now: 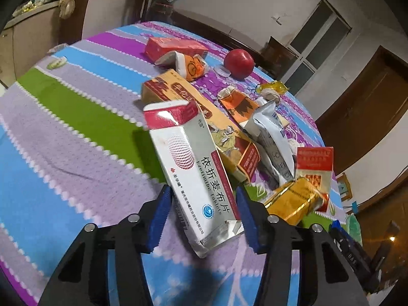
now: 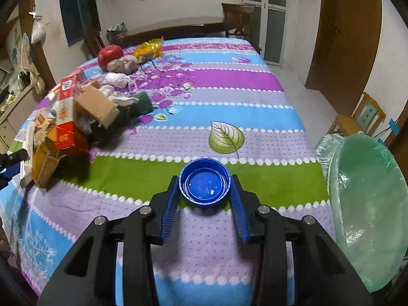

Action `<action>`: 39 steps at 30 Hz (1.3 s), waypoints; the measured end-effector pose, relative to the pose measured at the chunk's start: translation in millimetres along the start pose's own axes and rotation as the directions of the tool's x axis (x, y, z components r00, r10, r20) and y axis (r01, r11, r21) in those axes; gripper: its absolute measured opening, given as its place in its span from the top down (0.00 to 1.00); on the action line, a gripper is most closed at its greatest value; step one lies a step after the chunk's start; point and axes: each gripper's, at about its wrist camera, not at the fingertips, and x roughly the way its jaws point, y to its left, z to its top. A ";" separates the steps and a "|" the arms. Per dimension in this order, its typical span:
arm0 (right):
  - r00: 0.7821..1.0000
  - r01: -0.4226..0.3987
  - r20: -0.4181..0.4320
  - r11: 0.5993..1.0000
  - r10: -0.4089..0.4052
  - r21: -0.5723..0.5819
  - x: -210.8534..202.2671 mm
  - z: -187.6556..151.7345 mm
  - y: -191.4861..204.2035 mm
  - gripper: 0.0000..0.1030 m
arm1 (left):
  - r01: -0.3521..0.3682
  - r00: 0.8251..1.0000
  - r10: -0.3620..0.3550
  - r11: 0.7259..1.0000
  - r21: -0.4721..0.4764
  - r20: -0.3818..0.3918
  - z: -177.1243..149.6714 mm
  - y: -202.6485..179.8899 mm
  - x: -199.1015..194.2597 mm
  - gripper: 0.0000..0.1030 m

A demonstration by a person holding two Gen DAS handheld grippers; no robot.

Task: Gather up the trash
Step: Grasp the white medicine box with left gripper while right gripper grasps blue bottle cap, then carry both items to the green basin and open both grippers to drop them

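Left fingers (image 1: 204, 213) clamp tablet box (image 1: 196, 173); right fingers (image 2: 204, 199) pinch blue cap (image 2: 204, 185).

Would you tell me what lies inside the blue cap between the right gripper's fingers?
The blue cap lies open side up, holding only small pale specks; the bedspread beneath it is hidden.

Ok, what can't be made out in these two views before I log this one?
- Left wrist view: whether the left claw presses the white tablet box; a gap shows at one pad.
- Left wrist view: the gold box behind is partly hidden by that claw's finger.
- Right wrist view: whether the right claw touches the blue cap.
- Right wrist view: the bin liner is cut off by the edge.
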 end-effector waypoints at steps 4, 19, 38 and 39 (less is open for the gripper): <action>0.998 -0.042 0.036 0.999 0.041 0.011 -15.2 -7.9 7.1 0.63 | -0.026 0.999 0.024 0.998 0.052 0.049 -8.0 -0.4 -24.7 0.51; 0.977 -0.020 0.212 1.000 0.015 0.023 -115.6 -14.8 -10.9 0.63 | 0.084 0.984 -0.137 0.919 0.384 0.111 -15.6 -112.1 -75.8 0.51; 0.937 0.273 0.161 0.938 -0.309 0.212 -181.7 -15.2 -171.1 0.63 | 0.267 0.938 -0.342 0.596 0.758 -0.061 -88.2 -384.3 -19.5 0.51; 0.937 0.281 0.148 0.935 -0.316 0.217 -181.3 -14.5 -177.9 0.63 | 0.269 0.937 -0.343 0.580 0.769 -0.069 -94.3 -398.0 -14.4 0.51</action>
